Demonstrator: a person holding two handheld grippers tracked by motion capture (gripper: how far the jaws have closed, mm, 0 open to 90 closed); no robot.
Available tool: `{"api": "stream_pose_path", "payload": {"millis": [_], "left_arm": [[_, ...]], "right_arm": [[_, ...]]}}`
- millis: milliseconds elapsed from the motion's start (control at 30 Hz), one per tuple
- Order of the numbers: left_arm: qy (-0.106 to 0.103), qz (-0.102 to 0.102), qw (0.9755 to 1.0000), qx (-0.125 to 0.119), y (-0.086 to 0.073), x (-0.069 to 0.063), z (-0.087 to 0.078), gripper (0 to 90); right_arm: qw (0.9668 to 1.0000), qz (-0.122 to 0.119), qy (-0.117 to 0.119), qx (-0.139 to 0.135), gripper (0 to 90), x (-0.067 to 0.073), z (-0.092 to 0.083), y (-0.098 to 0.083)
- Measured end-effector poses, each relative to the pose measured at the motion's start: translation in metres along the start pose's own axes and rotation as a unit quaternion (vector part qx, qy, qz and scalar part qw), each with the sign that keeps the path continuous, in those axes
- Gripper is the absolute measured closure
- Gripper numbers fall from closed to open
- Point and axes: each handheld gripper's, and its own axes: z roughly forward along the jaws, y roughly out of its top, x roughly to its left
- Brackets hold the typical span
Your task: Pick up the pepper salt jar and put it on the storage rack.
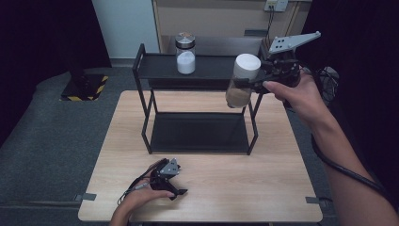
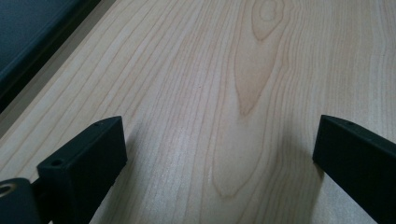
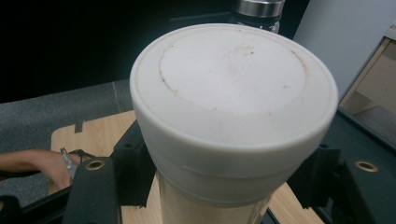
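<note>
- Gripping just under its white lid, the right gripper [image 1: 256,82] has both black jaws pressed on the tall clear jar of beige powder [image 1: 240,84].
- The jar hangs in the air at the right end of the black two-tier metal rack's [image 1: 197,113] upper shelf.
- The left gripper [image 1: 171,181], jaws wide apart and empty, rests on the pale wooden table [image 1: 263,188].
- A clear jar of white powder [image 1: 186,54] stands on the upper shelf.

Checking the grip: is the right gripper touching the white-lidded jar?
Touching. The right gripper view shows the right gripper clamped on the jar, jaws pressing just under its lid.
</note>
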Motion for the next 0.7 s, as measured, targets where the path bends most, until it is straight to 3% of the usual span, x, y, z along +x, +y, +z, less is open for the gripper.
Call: {"api": "stream_pose_path", "payload": {"millis": [333,700], "left_arm": [[0.000,0.000,1.0000,0.000,0.000,0.000,0.000,1.5],[0.001,0.000,1.0000,0.000,0.000,0.000,0.000,1.5]], "right_arm": [[0.9999,0.005,-0.009,0.003,36.3,-0.016,0.007,0.016],[0.9999,0.009,-0.014,0.003,36.3,-0.035,0.026,0.034]]}}
